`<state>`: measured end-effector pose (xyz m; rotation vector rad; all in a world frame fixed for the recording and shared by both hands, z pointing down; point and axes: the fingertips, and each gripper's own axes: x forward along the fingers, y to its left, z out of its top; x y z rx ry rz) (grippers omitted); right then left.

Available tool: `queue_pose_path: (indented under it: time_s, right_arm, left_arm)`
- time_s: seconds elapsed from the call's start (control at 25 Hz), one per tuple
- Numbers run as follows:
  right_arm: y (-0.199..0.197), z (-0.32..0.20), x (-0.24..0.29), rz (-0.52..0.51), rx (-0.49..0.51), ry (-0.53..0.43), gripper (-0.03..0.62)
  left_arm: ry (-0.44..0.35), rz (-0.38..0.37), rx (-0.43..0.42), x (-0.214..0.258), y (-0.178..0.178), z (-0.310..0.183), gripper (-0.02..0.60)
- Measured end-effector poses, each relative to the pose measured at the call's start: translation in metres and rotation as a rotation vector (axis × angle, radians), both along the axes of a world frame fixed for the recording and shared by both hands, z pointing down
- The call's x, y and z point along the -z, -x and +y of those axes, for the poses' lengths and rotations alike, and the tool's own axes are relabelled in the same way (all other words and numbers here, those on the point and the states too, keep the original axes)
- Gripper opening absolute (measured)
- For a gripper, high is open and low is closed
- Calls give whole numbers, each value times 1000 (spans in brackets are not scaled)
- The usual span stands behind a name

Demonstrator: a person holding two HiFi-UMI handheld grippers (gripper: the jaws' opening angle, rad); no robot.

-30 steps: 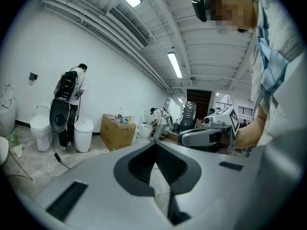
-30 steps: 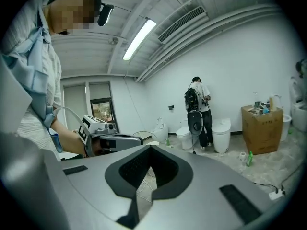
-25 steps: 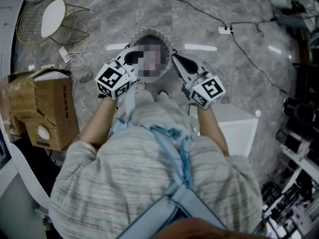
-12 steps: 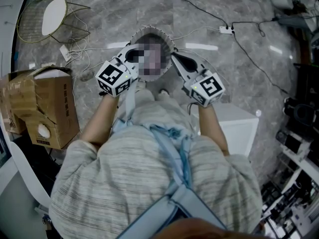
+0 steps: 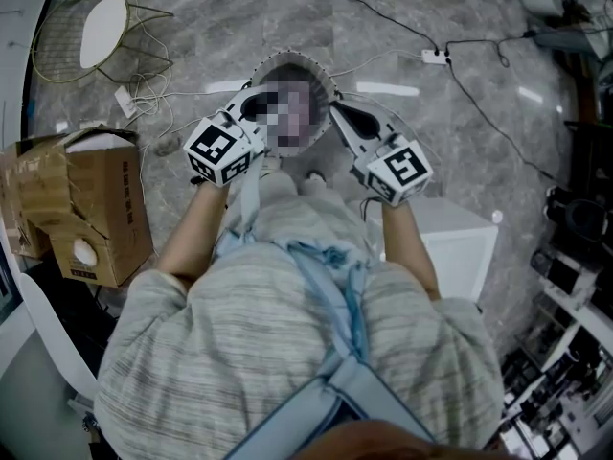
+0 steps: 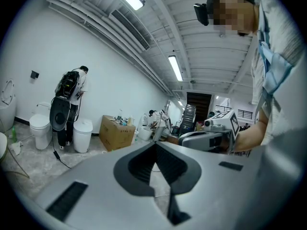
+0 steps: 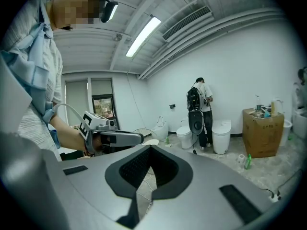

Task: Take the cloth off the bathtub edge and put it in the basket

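Note:
Neither a cloth nor a bathtub shows in any view. In the head view my left gripper [image 5: 251,106] and right gripper [image 5: 339,114] are held level in front of the person's chest, tips pointing away over a round, scallop-rimmed basket [image 5: 329,88] on the floor. Both are shut with nothing between the jaws. The left gripper view has its own jaws [image 6: 155,145] closed together, with the right gripper [image 6: 207,137] off to the side. Looking along the right gripper [image 7: 150,150], the jaws are closed too, and the left gripper [image 7: 113,138] is beside it.
A torn cardboard box [image 5: 88,217] stands at the left, a wire-frame stand with a white disc [image 5: 88,33] at the far left, a white block [image 5: 454,245] by the right arm. Cables and a power strip [image 5: 433,58] cross the marble floor. Toilets [image 7: 185,135], a white bin [image 7: 221,135] and another person [image 7: 199,97] line the far wall.

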<state>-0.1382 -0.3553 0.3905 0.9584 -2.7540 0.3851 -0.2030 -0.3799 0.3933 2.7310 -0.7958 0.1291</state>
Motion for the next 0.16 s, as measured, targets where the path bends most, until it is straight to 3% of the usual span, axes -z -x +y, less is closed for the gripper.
queue_pose_path:
  time_s: [0.16]
  right_arm:
    - [-1, -2, -3, 8, -5, 6, 5]
  left_arm:
    - [9, -3, -5, -3, 0, -1, 3]
